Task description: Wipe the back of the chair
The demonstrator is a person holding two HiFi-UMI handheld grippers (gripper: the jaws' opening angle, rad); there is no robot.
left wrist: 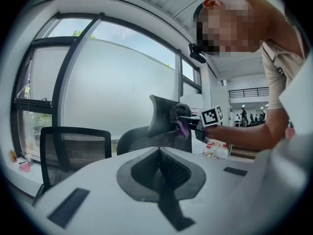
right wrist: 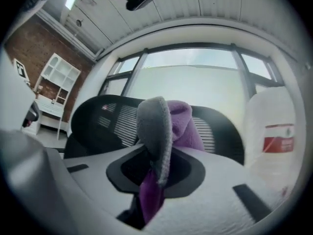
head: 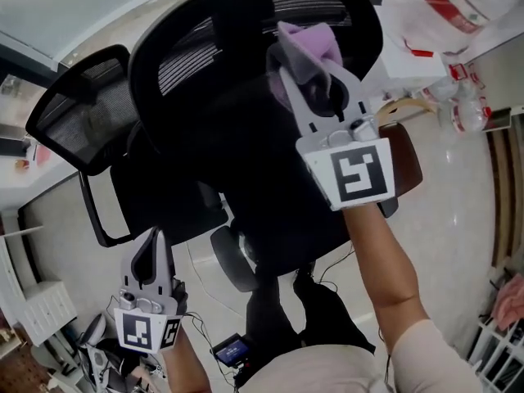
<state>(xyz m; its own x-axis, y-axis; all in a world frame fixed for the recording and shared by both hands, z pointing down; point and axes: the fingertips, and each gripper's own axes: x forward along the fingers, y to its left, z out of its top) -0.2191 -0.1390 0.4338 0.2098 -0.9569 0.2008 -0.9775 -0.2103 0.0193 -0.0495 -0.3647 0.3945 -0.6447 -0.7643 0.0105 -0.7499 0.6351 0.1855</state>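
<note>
Looks mid-wipe: right claw (head: 313,70) grips cloth (head: 307,41) against chair back (head: 217,97) top, left claw (head: 152,256) closed and empty; next needs a pressed sweep across.

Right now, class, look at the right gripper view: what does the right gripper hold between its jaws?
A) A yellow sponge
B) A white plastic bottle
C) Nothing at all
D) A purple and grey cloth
D: the right gripper is closed on a purple and grey cloth, which sticks up between its jaws in front of the black chair.
</note>
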